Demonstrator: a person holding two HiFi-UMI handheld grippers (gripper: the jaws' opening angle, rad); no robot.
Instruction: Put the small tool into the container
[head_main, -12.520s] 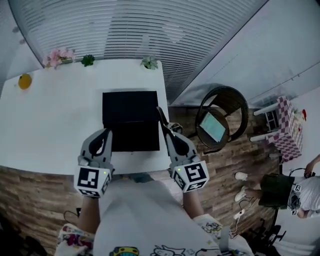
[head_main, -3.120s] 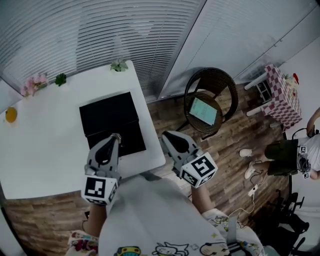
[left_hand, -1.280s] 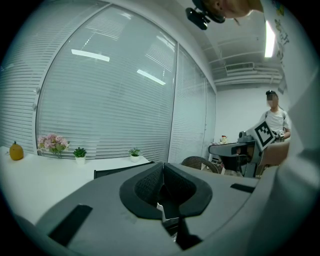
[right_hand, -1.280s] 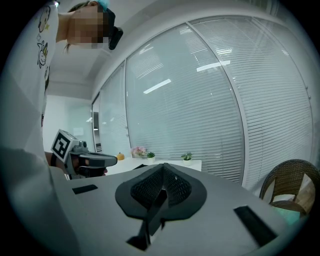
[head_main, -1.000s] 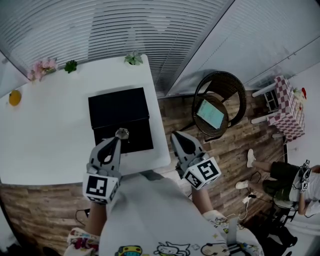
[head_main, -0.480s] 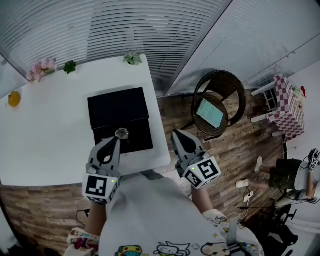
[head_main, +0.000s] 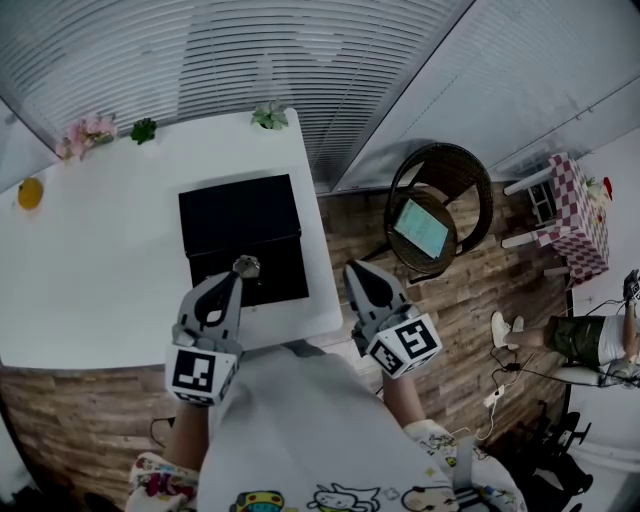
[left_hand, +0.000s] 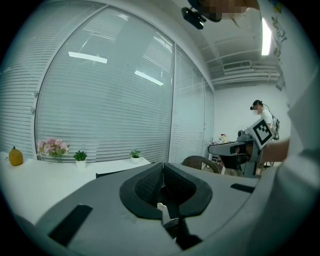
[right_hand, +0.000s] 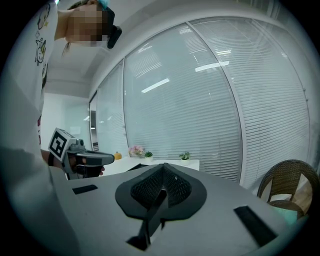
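Note:
A black open container (head_main: 240, 218) lies on the white table (head_main: 90, 280). My left gripper (head_main: 243, 270) hovers over the container's near half, shut on a small grey tool (head_main: 246, 265). In the left gripper view the jaws (left_hand: 163, 172) are pressed together, with a pale metal bit of the tool (left_hand: 162, 209) showing between them. My right gripper (head_main: 353, 268) hangs just off the table's right edge, above the wooden floor. Its jaws (right_hand: 163, 172) are shut with nothing between them.
Small potted plants (head_main: 270, 116), pink flowers (head_main: 85, 132) and a yellow fruit (head_main: 30, 192) line the table's far side by the blinds. A wicker chair (head_main: 440, 220) stands right of the table. A checkered stool (head_main: 570, 215) and a person (head_main: 600, 335) are at the far right.
Both grippers have stayed nearly where they were over the last second. The person at the far right has shifted. In the oldest frame the left gripper's tip was bare.

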